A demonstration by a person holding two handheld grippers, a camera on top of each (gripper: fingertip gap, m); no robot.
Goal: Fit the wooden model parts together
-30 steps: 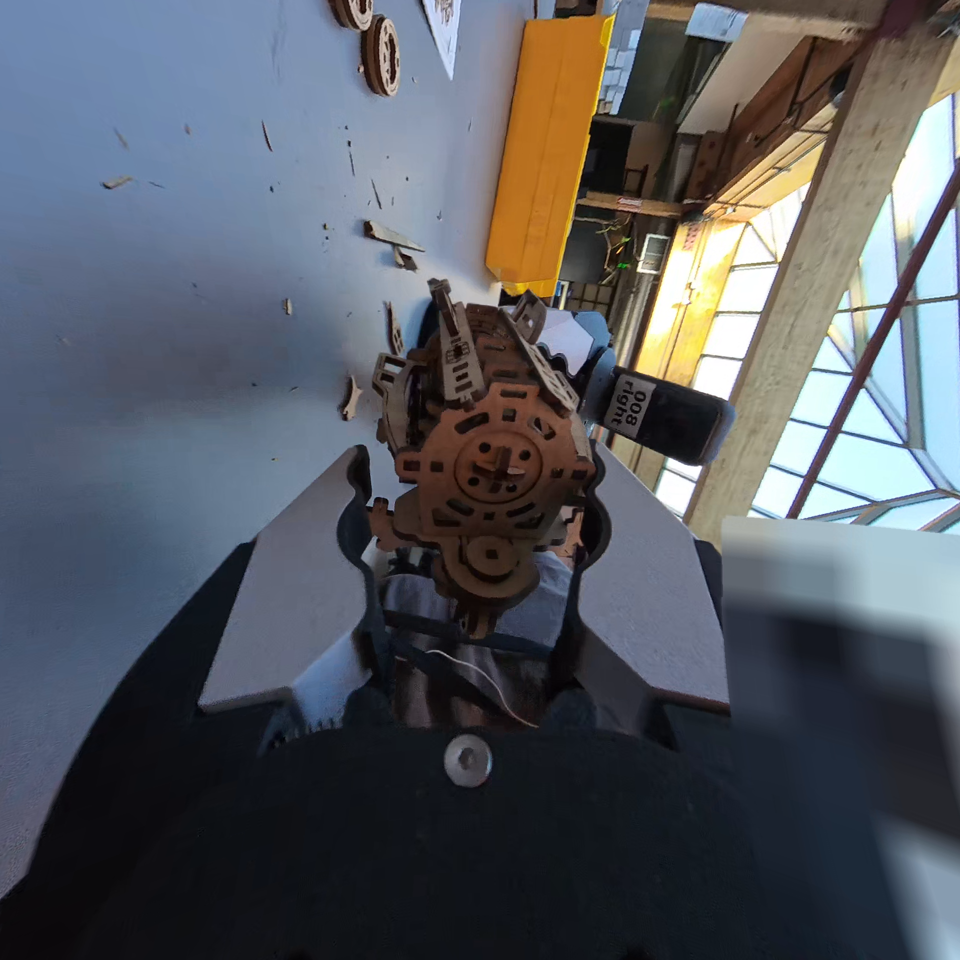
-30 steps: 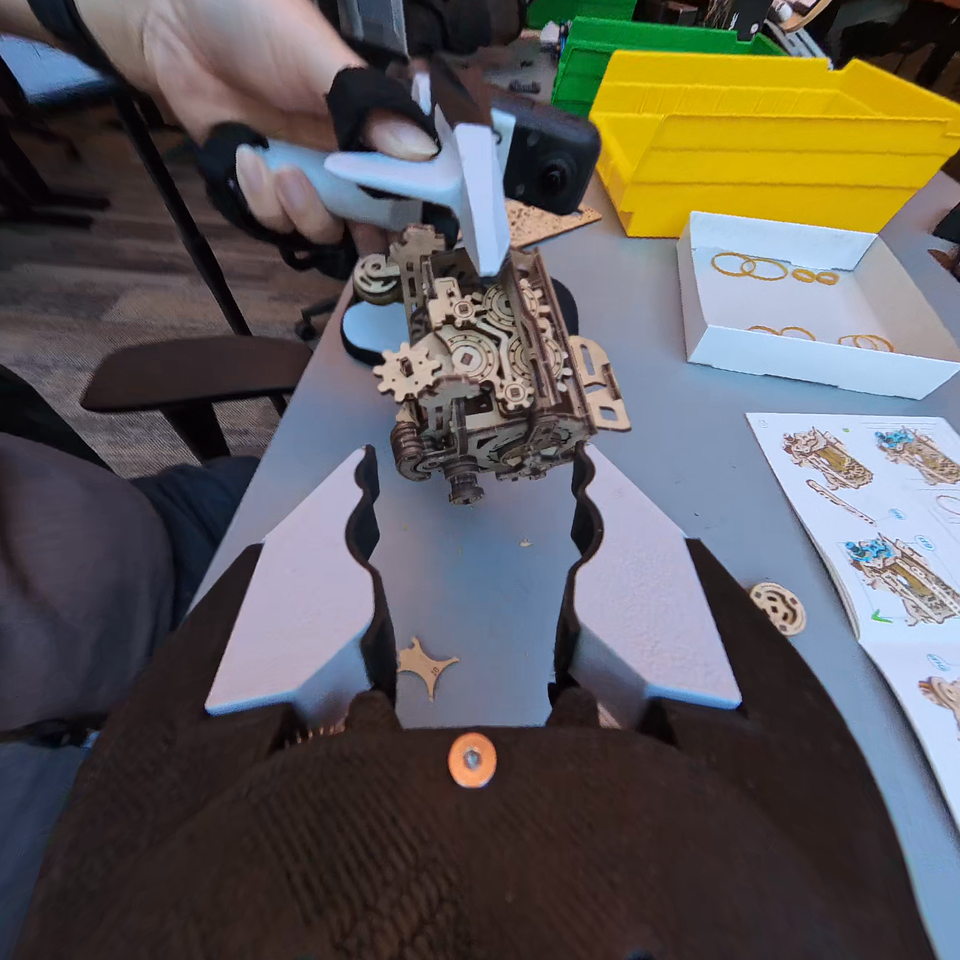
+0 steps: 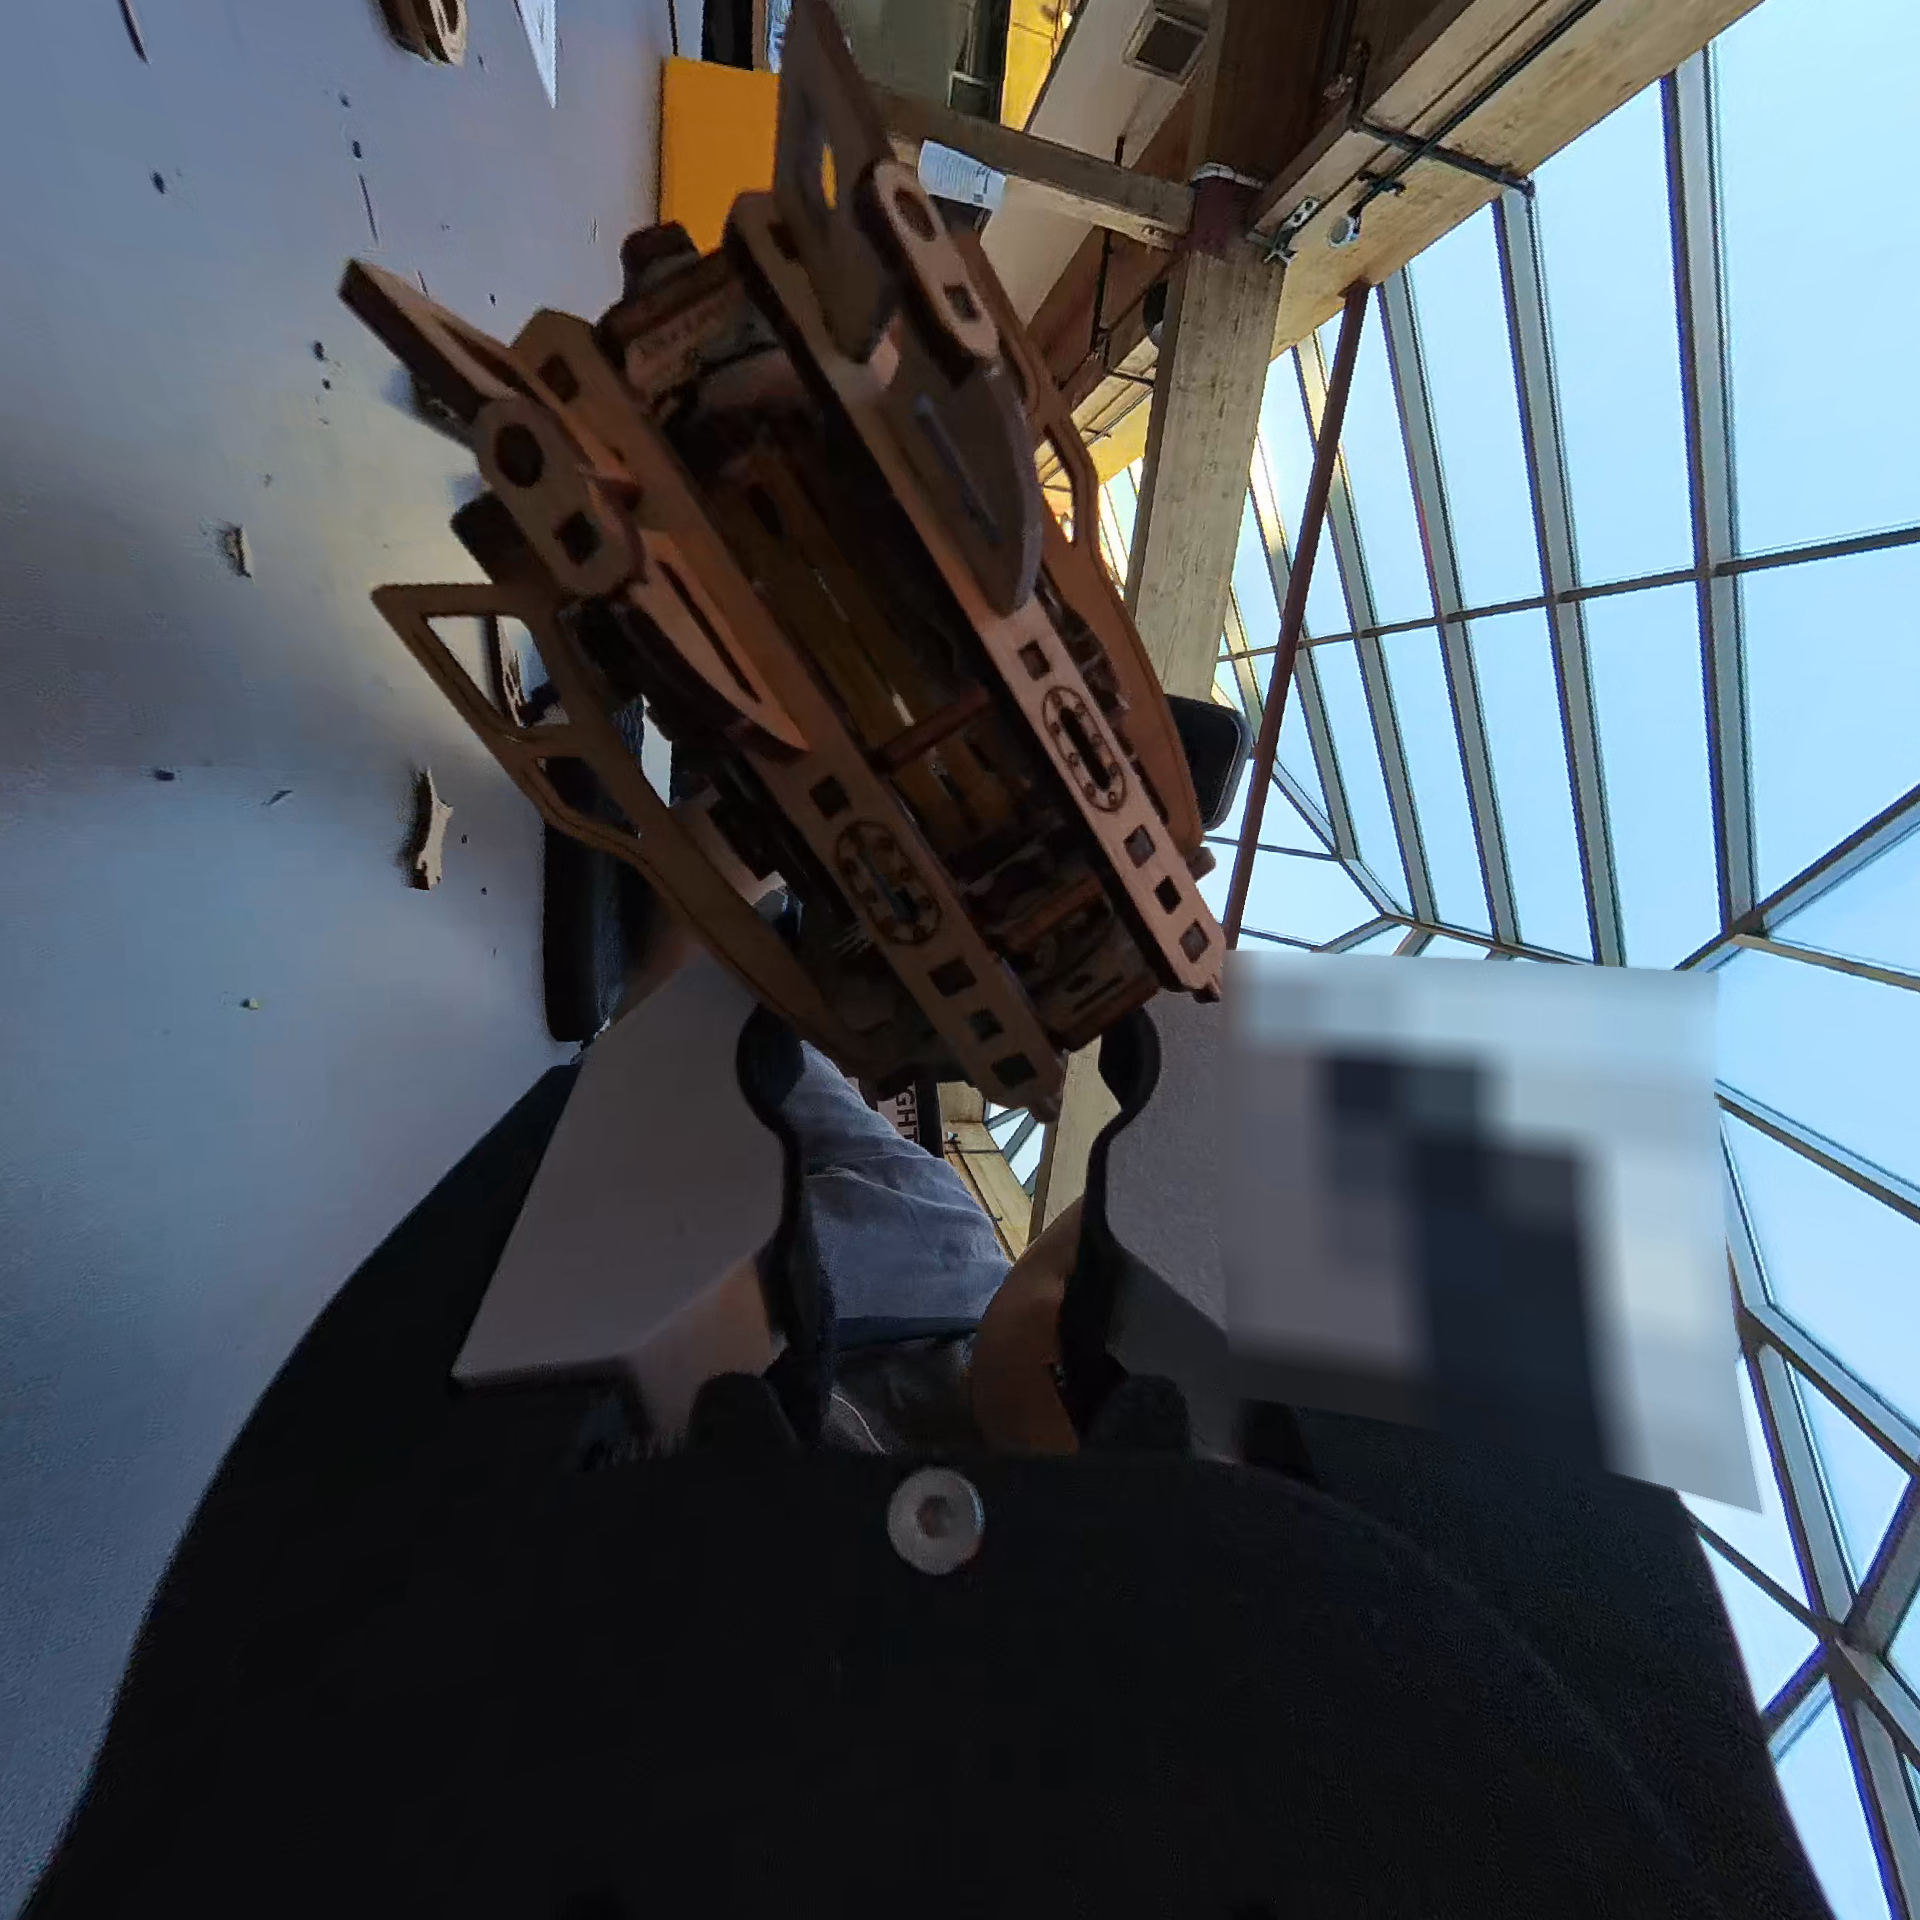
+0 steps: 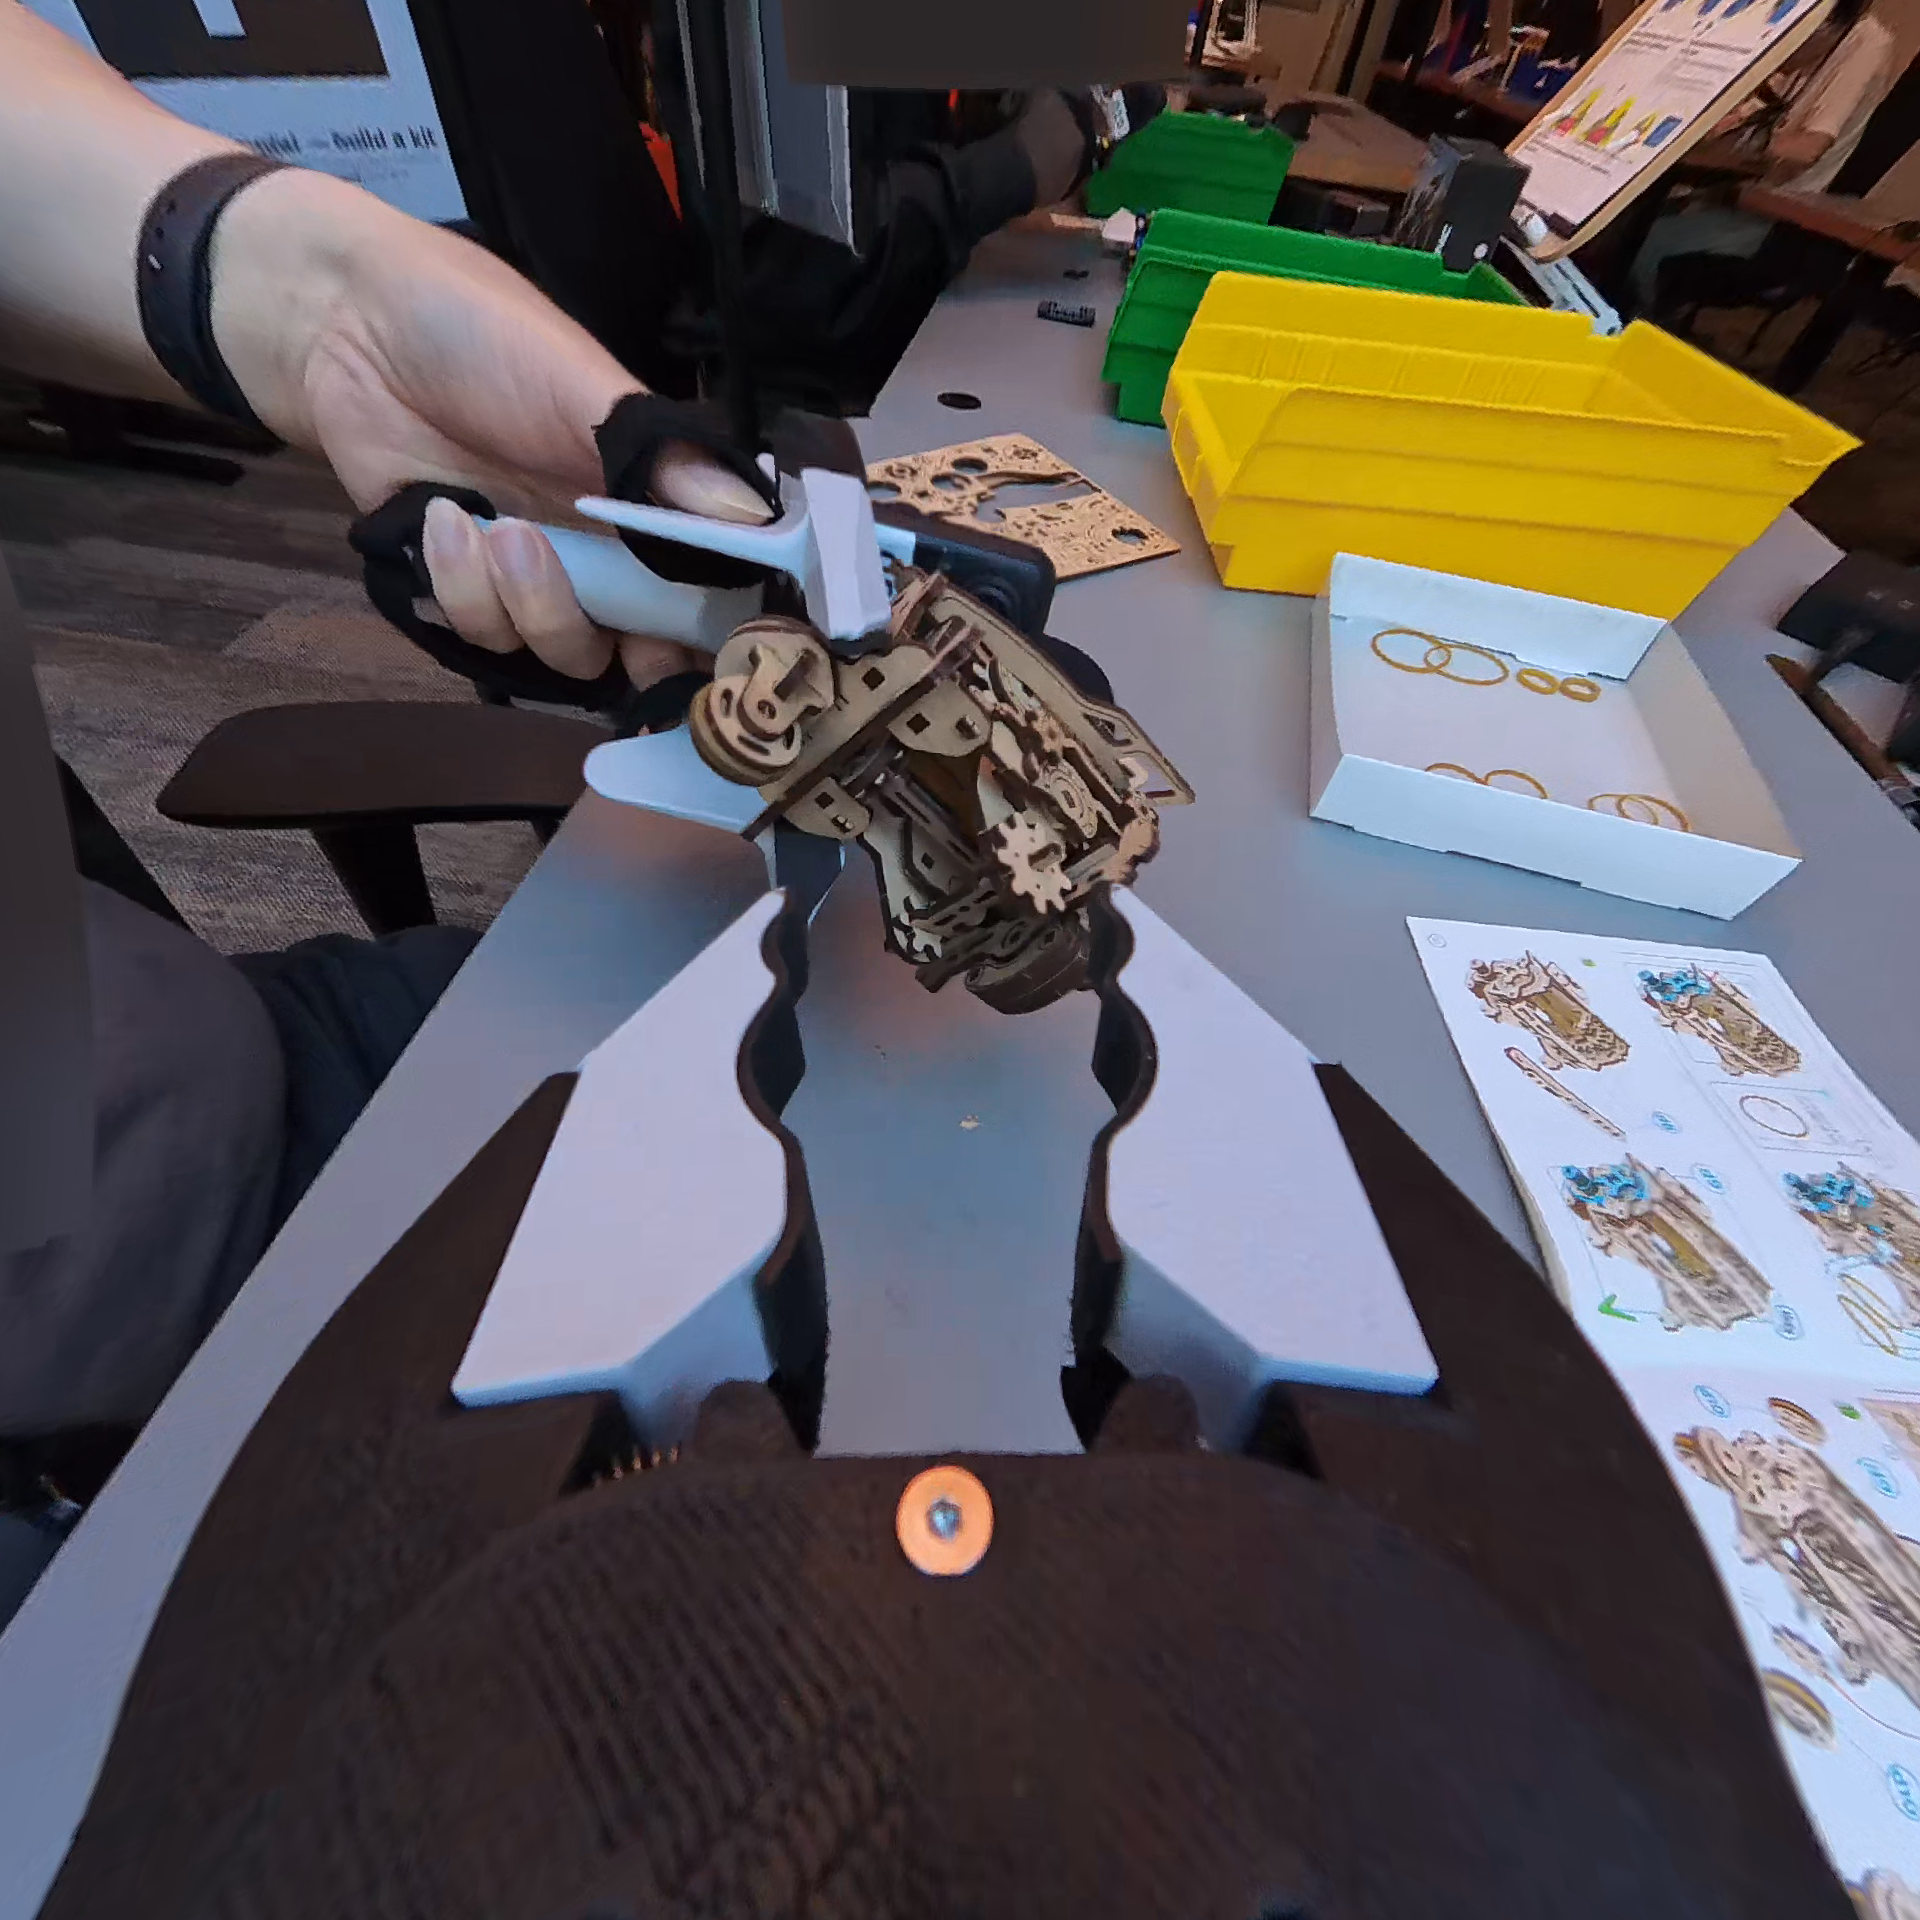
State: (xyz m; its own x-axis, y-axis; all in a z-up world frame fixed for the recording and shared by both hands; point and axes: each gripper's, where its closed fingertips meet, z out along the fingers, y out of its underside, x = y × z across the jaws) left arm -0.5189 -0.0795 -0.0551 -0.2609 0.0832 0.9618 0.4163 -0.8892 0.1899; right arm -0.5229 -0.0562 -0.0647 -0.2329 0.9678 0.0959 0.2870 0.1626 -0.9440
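Here, item one: a wooden model [image 4: 935, 800], laser-cut, pale to dark brown, is showing layered plates, small gears, slotted frames and a round wheel with a peg at one end. It is hanging tilted above the grey worktop [image 4: 1226, 894], clear of the surface. The left gripper [image 4: 821, 717], held in a person's hand [image 4: 436, 416], is gripping it, its jaws clamped on the model's wheel end. The right gripper [image 4: 945, 956] is waiting just beneath, its jaws standing apart with nothing between them but the model's lower tip reaching into the gap; whether that tip is touching a finger cannot be told.

Containers: a white shallow tray [image 4: 1538, 831] is carrying several yellow rubber bands [image 4: 1444, 657]. A yellow bin [image 4: 1475, 468] and green bins [image 4: 1247, 260] are sitting behind it, contents hidden.

Sundries: a printed instruction sheet [image 4: 1704, 1195] is lying beside the right gripper; a punched-out wooden sheet [image 4: 1029, 499] is lying beyond the model.
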